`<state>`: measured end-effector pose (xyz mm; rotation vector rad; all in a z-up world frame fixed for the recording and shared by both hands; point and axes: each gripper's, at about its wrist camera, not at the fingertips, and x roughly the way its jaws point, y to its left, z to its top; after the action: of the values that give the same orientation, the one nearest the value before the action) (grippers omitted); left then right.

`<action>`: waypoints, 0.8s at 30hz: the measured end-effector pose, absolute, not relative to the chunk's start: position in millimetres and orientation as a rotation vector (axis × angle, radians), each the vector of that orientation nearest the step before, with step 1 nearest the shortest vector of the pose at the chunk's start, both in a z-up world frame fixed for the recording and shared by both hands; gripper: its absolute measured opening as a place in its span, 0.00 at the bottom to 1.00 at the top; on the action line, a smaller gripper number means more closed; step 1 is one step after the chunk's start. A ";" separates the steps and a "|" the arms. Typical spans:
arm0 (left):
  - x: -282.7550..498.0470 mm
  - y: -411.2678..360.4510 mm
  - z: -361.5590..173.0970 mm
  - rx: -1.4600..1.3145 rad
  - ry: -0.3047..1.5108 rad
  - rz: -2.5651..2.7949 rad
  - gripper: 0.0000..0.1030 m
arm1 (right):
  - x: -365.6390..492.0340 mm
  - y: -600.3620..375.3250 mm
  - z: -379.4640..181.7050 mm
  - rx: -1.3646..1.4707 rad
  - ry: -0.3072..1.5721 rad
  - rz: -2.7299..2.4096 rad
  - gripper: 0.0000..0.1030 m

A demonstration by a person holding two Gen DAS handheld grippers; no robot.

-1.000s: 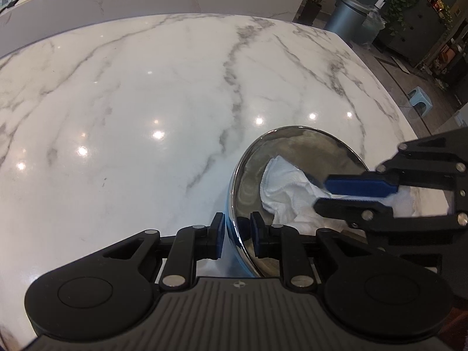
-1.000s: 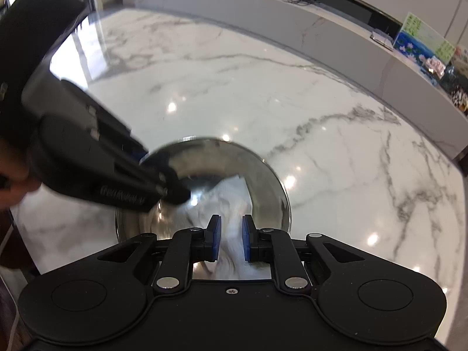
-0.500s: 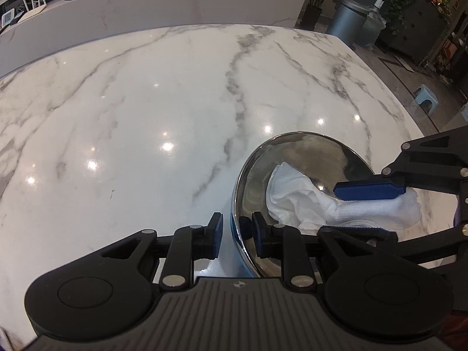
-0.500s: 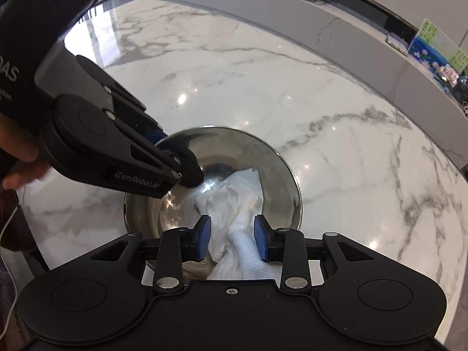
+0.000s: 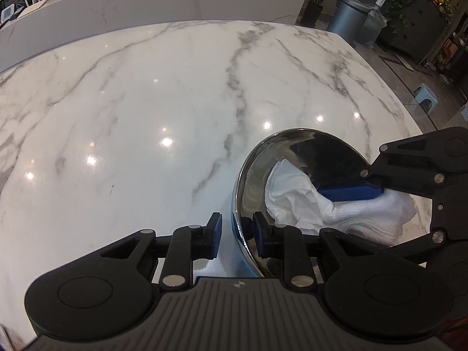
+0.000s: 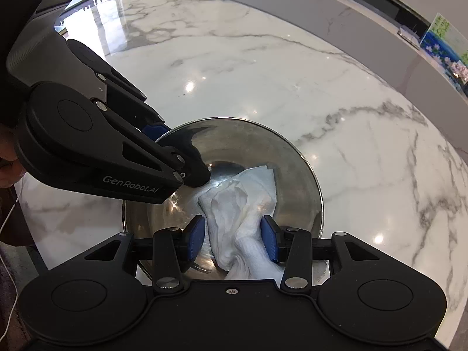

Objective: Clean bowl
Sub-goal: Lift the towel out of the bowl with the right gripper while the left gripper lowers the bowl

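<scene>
A shiny steel bowl (image 5: 254, 181) (image 6: 234, 140) stands on the white marble table with a crumpled white cloth (image 5: 295, 201) (image 6: 239, 201) inside it. My left gripper (image 5: 236, 231) (image 6: 178, 152) straddles the bowl's near rim, one finger outside and one inside. A narrow gap shows between the outer pad and the rim. My right gripper (image 6: 232, 237) (image 5: 365, 213) reaches into the bowl from the other side. Its jaws are opening, and the cloth lies loose between the blue pads, clear of the left-hand pad.
The marble table (image 5: 146, 102) spreads wide to the left and far side, and its edge curves close behind the bowl. A long counter (image 5: 146, 3), a bin (image 5: 348, 17) and a small stool (image 5: 425, 95) stand beyond it. A hand (image 6: 5, 158) shows at the left edge.
The right gripper's jaws have spread from nearly closed to wide apart around the cloth. The left gripper's pads have eased slightly apart at the rim. The bowl has stayed where it was.
</scene>
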<state>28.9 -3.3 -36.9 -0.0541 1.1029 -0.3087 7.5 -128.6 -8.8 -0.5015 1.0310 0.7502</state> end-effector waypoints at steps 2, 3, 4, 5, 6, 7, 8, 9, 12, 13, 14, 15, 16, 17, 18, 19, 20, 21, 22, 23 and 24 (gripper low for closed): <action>28.4 -2.0 -37.1 -0.054 1.102 -0.307 0.23 | 8.8 -130.6 -8.8 -0.480 1.040 0.746 0.37; 27.9 -1.0 -37.3 -0.055 1.102 -0.307 0.23 | 10.1 -132.1 -8.4 -0.466 1.045 0.736 0.25; 27.5 0.0 -37.5 -0.055 1.102 -0.306 0.23 | 11.4 -133.4 -8.2 -0.458 1.048 0.727 0.20; 27.1 0.4 -37.2 -0.054 1.101 -0.304 0.24 | 12.8 -134.7 -8.0 -0.450 1.051 0.717 0.19; 26.7 0.7 -36.9 -0.053 1.099 -0.302 0.25 | 14.1 -136.0 -7.8 -0.442 1.055 0.708 0.18; 26.6 0.5 -37.2 -0.050 1.099 -0.301 0.25 | 14.7 -136.7 -7.7 -0.438 1.055 0.700 0.18; 26.5 0.2 -37.5 -0.048 1.099 -0.300 0.25 | 13.2 -135.7 -7.7 -0.447 1.048 0.697 0.18; 26.9 0.2 -37.5 -0.049 1.100 -0.300 0.25 | 10.6 -134.1 -7.4 -0.463 1.037 0.693 0.17; 27.1 -0.3 -36.9 -0.046 1.094 -0.294 0.25 | 7.6 -134.7 -3.8 -0.469 1.015 0.684 0.16; 27.0 -0.5 -36.6 -0.045 1.091 -0.292 0.25 | 7.5 -136.1 -1.0 -0.460 1.008 0.682 0.16; 26.9 -0.7 -35.8 -0.044 1.086 -0.292 0.25 | 6.6 -139.0 4.8 -0.444 0.993 0.677 0.16; 26.7 -1.0 -35.0 -0.043 1.081 -0.291 0.25 | 5.8 -141.8 10.9 -0.429 0.974 0.667 0.16; 26.8 -1.1 -34.4 -0.046 1.080 -0.294 0.25 | 5.5 -143.7 15.5 -0.419 0.959 0.657 0.16; 26.9 -1.3 -33.9 -0.049 1.079 -0.296 0.26 | 5.0 -146.5 20.8 -0.403 0.940 0.642 0.16; 26.7 -1.6 -33.6 -0.050 1.079 -0.297 0.26 | 4.4 -151.1 27.1 -0.375 0.917 0.620 0.16; 26.5 -1.8 -33.3 -0.050 1.078 -0.297 0.26 | 3.8 -154.5 30.2 -0.353 0.905 0.609 0.16; 25.7 -2.1 -32.3 -0.050 1.072 -0.297 0.27 | 3.0 -159.3 34.2 -0.324 0.887 0.592 0.16; 24.7 -1.8 -31.3 -0.052 1.065 -0.296 0.32 | 2.1 -166.9 39.0 -0.282 0.861 0.557 0.16; 23.5 -1.1 -29.6 -0.059 1.055 -0.295 0.36 | 1.7 -172.7 41.3 -0.257 0.843 0.526 0.16; 22.3 -0.4 -27.9 -0.066 1.045 -0.294 0.40 | 1.3 -178.6 43.6 -0.232 0.825 0.495 0.16; 21.1 0.3 -26.3 -0.073 1.035 -0.294 0.41 | 1.1 -183.7 45.3 -0.210 0.811 0.468 0.16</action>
<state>21.1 0.3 -26.3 -0.0725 1.0352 -0.2935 1.1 -183.7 45.3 -0.2101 0.8109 0.4679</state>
